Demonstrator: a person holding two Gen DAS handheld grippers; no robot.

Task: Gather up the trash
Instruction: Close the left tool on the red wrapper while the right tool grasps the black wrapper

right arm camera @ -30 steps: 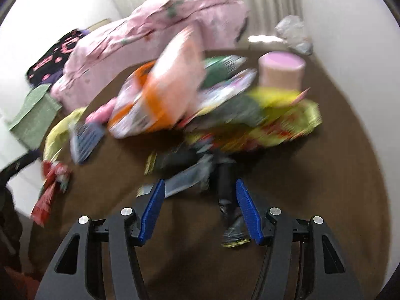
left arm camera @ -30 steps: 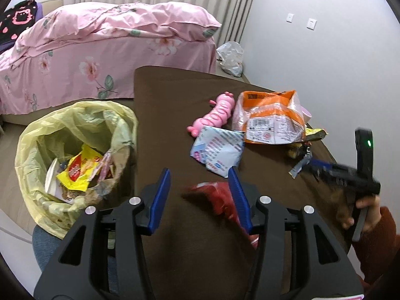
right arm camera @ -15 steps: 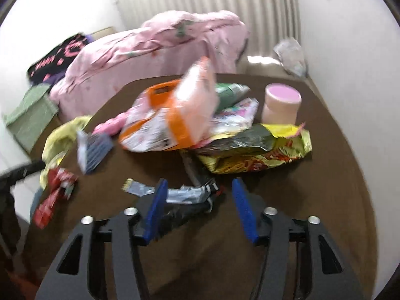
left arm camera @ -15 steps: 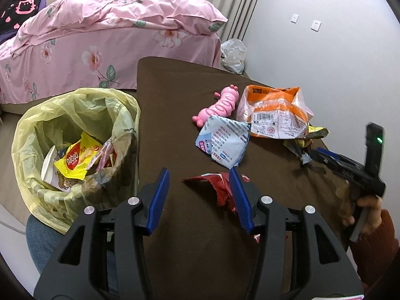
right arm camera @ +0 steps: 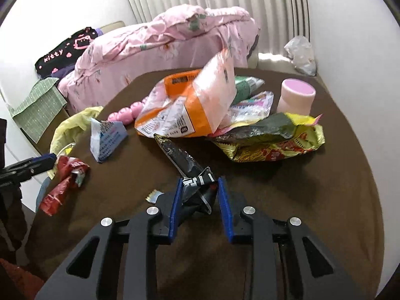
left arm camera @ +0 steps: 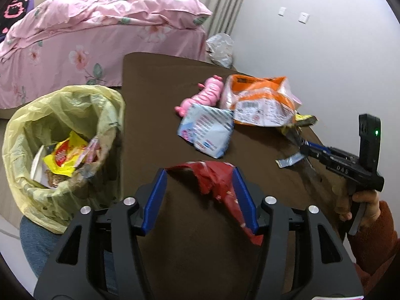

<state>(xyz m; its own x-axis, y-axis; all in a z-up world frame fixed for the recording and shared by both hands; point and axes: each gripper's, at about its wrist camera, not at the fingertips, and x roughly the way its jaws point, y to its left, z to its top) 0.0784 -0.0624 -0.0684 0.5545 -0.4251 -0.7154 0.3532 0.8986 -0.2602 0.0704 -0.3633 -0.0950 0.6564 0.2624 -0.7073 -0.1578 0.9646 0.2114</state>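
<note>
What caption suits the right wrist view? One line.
Right gripper, jaws just closed on a black wrapper, over the brown table; snack bags piled beyond.

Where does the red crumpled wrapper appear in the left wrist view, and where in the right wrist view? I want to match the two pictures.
Left wrist view: the red wrapper lies at lower centre on the brown table, between the open fingers of the left gripper.
Right wrist view: it lies at the far left, near the table edge.
Shared landmark: the blue-and-white packet, just beyond the wrapper in both views.
</note>
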